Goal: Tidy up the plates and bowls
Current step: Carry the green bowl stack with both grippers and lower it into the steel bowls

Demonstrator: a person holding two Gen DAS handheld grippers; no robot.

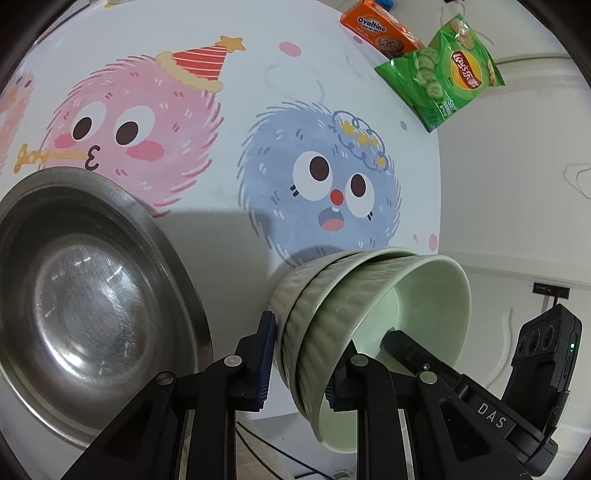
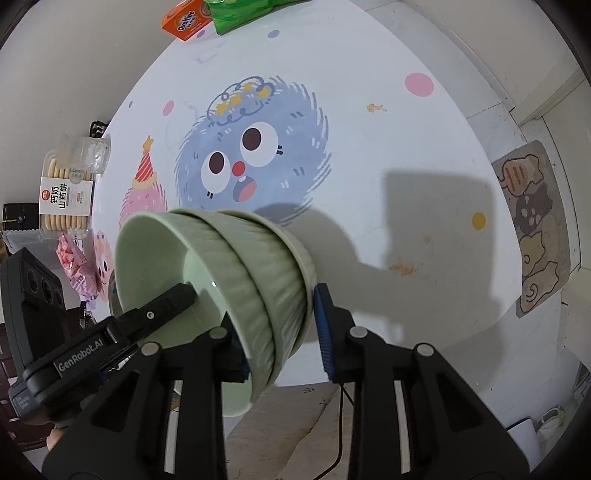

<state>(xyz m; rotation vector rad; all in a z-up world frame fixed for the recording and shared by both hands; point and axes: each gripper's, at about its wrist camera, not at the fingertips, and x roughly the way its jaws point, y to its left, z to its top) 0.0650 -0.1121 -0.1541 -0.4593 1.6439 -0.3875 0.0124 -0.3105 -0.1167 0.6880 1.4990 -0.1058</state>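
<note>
Two pale green ribbed bowls (image 1: 369,295) are nested and tipped on their side above the cartoon-print table (image 1: 207,236). In the left wrist view their opening faces right. My left gripper (image 1: 306,343) is shut on their walls, one blue pad against the outside and the other finger inside. My right gripper (image 2: 277,314) clamps the same green bowls (image 2: 236,266) from the other side, its left finger inside and its blue pad at the outer wall. Each view shows a finger of the other gripper reaching into the bowl. A large steel bowl (image 1: 92,295) stands on the table to the left.
At the table's far edge lie an orange Ovaltine box (image 1: 380,29) and a green Lay's bag (image 1: 443,74). A biscuit pack (image 2: 70,184) and a pink snack bag (image 2: 77,266) sit at the left rim. A patterned rug (image 2: 535,229) lies on the floor to the right.
</note>
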